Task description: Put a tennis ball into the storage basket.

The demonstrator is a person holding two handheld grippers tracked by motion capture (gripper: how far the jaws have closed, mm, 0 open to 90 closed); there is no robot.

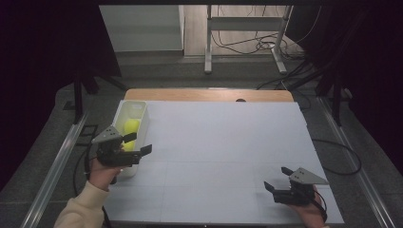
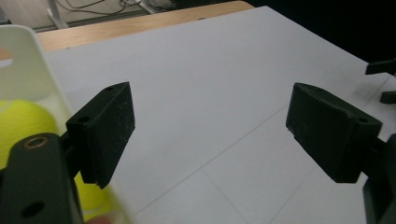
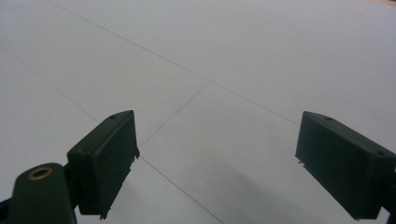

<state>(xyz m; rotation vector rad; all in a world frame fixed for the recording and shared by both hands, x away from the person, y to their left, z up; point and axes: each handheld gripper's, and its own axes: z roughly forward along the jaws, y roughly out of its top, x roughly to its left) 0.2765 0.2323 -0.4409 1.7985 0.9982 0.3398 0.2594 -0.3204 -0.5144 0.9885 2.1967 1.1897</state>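
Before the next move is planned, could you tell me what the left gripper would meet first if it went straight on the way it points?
Probably nothing: the left gripper points across the bare white table, its path apparently free.

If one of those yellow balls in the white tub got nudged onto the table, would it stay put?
Probably not. The yellow ball looks round, so it would likely roll on the flat table. Its fuzzy surface suggests easy gripping. Inside the white tub, the walls should hold it.

Beyond my table [image 1: 266,102] I see a grey floor [image 1: 157,71], tangled cables [image 1: 247,45] (under a metal stand [image 1: 247,23]), dark curtains [image 1: 43,42] flanking.
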